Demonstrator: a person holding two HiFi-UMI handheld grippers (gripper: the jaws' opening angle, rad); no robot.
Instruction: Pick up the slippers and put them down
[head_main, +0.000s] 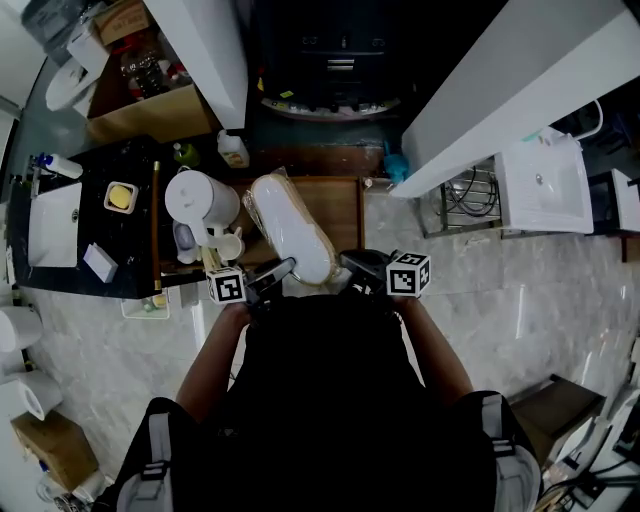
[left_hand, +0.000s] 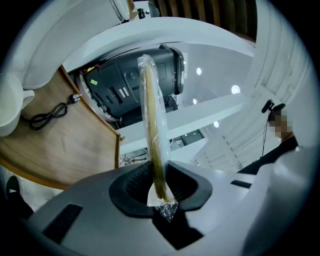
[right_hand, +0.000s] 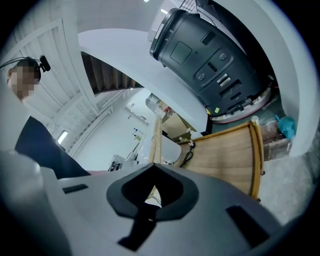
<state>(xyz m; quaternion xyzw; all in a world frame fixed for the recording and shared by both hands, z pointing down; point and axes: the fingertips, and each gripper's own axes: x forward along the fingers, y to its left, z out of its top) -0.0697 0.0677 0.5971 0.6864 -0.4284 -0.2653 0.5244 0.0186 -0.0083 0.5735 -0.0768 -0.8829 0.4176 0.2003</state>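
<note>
Slippers (head_main: 290, 225) edge-on between clamped jaws of left gripper (left_hand: 160, 186) and right gripper (right_hand: 152, 192).

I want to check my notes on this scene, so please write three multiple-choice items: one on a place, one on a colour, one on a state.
1. In the head view, where does the round white kettle stand from the plastic-wrapped white slippers?
A. left
B. right
C. on top of them

2. What is the table top by the slippers?
A. brown wood
B. red metal
C. green glass

3. What is the state of the left gripper?
A. open and empty
B. shut on the slippers' wrapped edge
C. out of view

Answers:
1 A: the kettle is at the slippers' left.
2 A: brown wood grain shows.
3 B: in the left gripper view its jaws press on the thin wrapped edge.
</note>
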